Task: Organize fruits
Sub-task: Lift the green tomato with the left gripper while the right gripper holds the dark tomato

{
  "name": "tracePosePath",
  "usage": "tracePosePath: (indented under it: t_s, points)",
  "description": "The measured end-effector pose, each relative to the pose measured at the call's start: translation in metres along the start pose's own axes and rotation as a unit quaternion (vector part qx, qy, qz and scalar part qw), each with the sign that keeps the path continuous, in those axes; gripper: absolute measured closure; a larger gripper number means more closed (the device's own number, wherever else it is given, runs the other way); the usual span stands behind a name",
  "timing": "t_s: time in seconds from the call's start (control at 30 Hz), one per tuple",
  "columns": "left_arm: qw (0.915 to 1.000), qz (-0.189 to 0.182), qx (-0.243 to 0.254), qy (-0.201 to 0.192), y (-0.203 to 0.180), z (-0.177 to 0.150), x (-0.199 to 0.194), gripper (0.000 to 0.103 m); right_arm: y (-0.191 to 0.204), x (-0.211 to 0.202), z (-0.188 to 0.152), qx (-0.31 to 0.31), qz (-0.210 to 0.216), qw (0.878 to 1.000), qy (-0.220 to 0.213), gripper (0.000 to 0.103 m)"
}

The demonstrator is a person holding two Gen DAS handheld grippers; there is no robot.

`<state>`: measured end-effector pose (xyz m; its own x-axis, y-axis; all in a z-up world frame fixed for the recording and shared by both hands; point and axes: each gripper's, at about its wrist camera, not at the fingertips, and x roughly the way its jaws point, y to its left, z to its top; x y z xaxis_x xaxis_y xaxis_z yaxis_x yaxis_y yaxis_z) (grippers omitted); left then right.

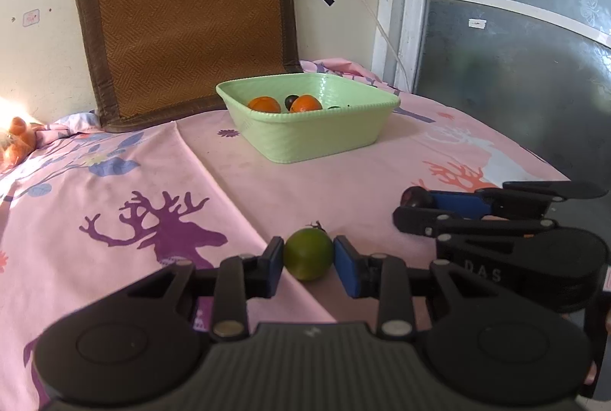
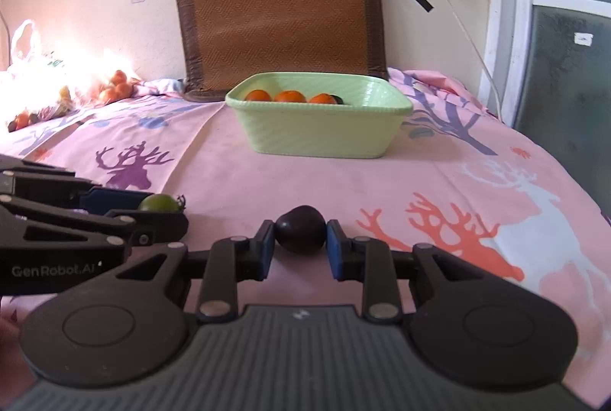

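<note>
Left wrist view: the left gripper (image 1: 308, 260) is clamped on a green fruit (image 1: 307, 253), blue pads pressed to both its sides, the fruit resting on the pink deer-print bedsheet (image 1: 114, 220). Judged reason: the grip sits low and across the fruit's middle so it can be lifted to the green basket (image 1: 305, 132), which stands farther back on the bed from the green fruit. The basket already holds orange fruits (image 1: 264, 104) and a dark one, so it looks like the collecting spot. To the right of the green fruit the right gripper (image 1: 414, 206) shows side-on, closed on a dark fruit (image 1: 414, 198). Embossed letters on its body read "DAS". A brown woven mat (image 1: 187, 25) leans on the wall behind the basket.

Right wrist view: the right gripper (image 2: 300, 241) pinches a dark purple fruit (image 2: 300, 228) between its pads, the fruit down on the bedsheet, nearer the camera than the basket (image 2: 317, 132). The left gripper (image 2: 162, 210), left of the dark fruit, holds the green fruit (image 2: 158, 203). Both appear gripped at once, likely for a paired carry. Its side reads "GenRobot.AI". More orange fruits in a plastic bag (image 2: 23, 44) lie far left of the basket.
</note>
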<state>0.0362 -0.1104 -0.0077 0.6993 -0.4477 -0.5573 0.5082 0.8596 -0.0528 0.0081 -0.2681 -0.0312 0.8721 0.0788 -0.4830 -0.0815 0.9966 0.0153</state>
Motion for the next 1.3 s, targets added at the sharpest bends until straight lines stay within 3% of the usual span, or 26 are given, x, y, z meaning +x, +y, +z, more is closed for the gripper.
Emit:
tracePosePath:
  t_s: [0.17,1.3]
  points:
    - [0.9999,0.012,-0.012,0.0,0.0031,0.001,0.0018,0.073,-0.0072,0.0017,0.0008,0.028,-0.007,1.0,0.004,0.072]
    - [0.9999,0.014,-0.002,0.005,0.0004,-0.0012,0.0032,0.069,-0.0028,0.0017,-0.0001,0.012,-0.012,1.0,0.007,0.071]
